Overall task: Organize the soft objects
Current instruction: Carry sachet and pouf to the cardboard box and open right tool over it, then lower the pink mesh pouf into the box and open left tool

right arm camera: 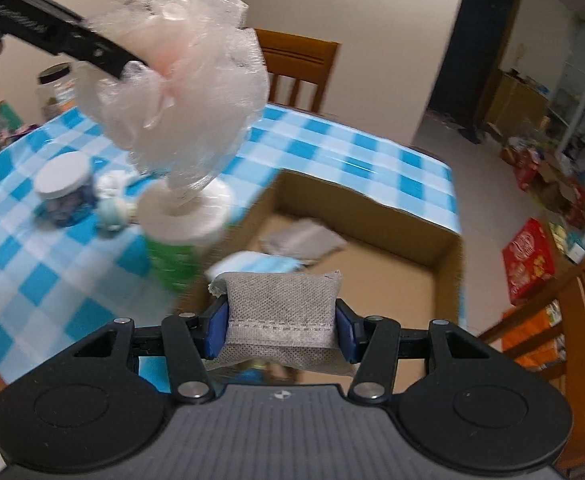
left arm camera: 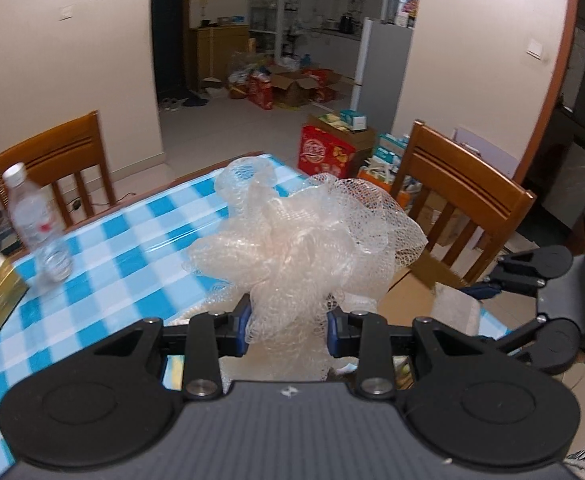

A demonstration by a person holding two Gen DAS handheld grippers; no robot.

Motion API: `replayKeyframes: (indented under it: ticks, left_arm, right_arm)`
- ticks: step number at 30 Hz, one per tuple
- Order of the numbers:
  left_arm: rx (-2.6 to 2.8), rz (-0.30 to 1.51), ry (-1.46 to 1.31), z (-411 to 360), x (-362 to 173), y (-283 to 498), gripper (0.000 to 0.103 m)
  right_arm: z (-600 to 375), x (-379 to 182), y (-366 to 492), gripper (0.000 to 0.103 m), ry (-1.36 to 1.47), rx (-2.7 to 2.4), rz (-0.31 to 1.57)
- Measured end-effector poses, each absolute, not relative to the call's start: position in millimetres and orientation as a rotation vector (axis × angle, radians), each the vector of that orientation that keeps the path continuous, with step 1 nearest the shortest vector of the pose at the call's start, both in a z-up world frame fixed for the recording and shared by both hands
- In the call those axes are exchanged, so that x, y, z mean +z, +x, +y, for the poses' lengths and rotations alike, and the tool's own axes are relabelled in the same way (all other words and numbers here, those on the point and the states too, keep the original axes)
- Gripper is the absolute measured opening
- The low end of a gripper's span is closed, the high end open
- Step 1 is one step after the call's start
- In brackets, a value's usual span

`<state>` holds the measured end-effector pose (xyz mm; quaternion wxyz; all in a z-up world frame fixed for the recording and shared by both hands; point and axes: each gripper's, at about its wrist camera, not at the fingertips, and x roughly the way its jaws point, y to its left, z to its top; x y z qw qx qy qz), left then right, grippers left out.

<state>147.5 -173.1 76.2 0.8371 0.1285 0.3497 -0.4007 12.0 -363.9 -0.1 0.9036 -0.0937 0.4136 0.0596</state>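
Tongs: left tongs (left arm camera: 288, 320) raised above desk (left arm camera: 124, 240) w/ mesh sponge (left arm camera: 304, 236) clamped; right tongs (right arm camera: 282, 320) grip grey pouch (right arm camera: 282, 304) over box (right arm camera: 444, 256).

Cream walls (left arm camera: 52, 60), pale tiled floor (left arm camera: 220, 120). Two wooden chairs (left arm camera: 458, 196) drawn up to table with blue-and-white check cloth (left arm camera: 124, 240). Dark doorway (right arm camera: 476, 40) beyond, grey refrigerator (left arm camera: 384, 76), cardboard boxes (left arm camera: 292, 84) littering floor.

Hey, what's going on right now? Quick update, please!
Left tongs shut on mesh bath pouf, held above table. Right tongs shut on grey fabric pouch, over open cardboard box. Nothing blocking the box.
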Motion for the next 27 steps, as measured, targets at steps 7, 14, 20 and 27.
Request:
replayKeyframes:
  ticks: [7, 14, 20, 27]
  left_arm:
    - [-0.902, 0.744, 0.293, -232, 71, 152, 0.033]
    - [-0.946, 0.767, 0.318, -282, 53, 158, 0.033]
    - [-0.976, 0.786, 0.335, -321, 36, 166, 0.033]
    - [-1.010, 0.808, 0.359, -366, 16, 176, 0.035]
  right_arm:
    - [-411, -14, 19, 0.059, -0.144, 0.057, 0.860]
    - [-429, -28, 14, 0.100, -0.083, 0.049, 0.864]
    - [-440, -30, 5, 0.102, -0.039, 0.034, 0.863]
    - [-454, -27, -1, 0.102, -0.005, 0.008, 0.850]
